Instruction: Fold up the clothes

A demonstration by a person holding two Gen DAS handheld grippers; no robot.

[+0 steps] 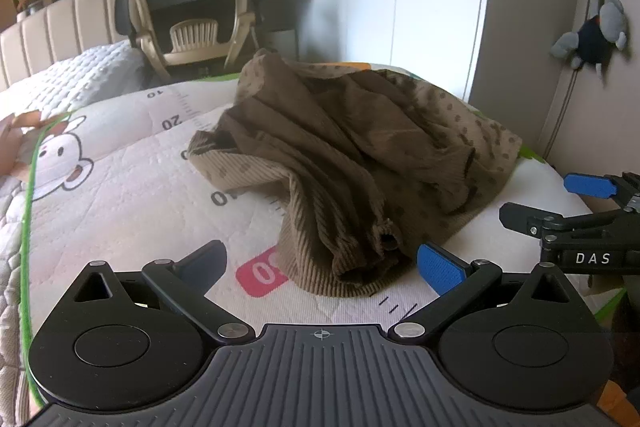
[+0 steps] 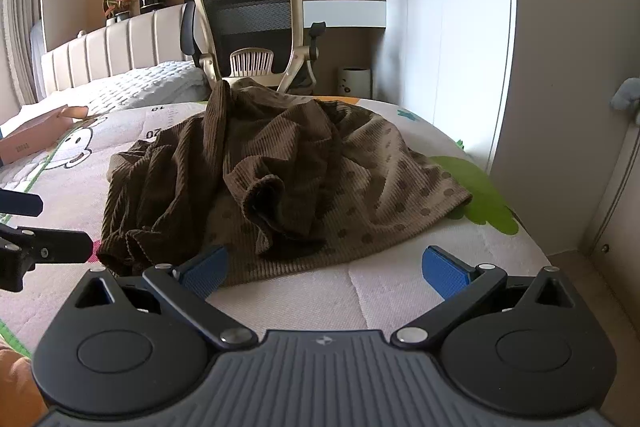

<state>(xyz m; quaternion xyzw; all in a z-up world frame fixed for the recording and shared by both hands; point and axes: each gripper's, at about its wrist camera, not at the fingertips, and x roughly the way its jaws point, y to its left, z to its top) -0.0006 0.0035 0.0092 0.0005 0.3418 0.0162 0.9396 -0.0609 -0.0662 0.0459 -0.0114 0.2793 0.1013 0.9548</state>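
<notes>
Hovering wide open over the crumpled brown garment (image 1: 352, 163), left gripper (image 1: 320, 263) and right gripper (image 2: 324, 267) empty, nothing folded yet, needing an edge pinched and spread flat.

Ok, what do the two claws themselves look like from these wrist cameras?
Both match: the left claw and right claw have black linkage arms with silver pivot pins, round black housings, a ribbed grey base bearing a small crosshair mark, and blue textured finger pads. The right claw's side reads "DAS" in white.

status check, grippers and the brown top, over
Left gripper open, empty. Right gripper open, empty. Brown top crumpled on the play mat, unfolded. Nothing in the way.
</notes>
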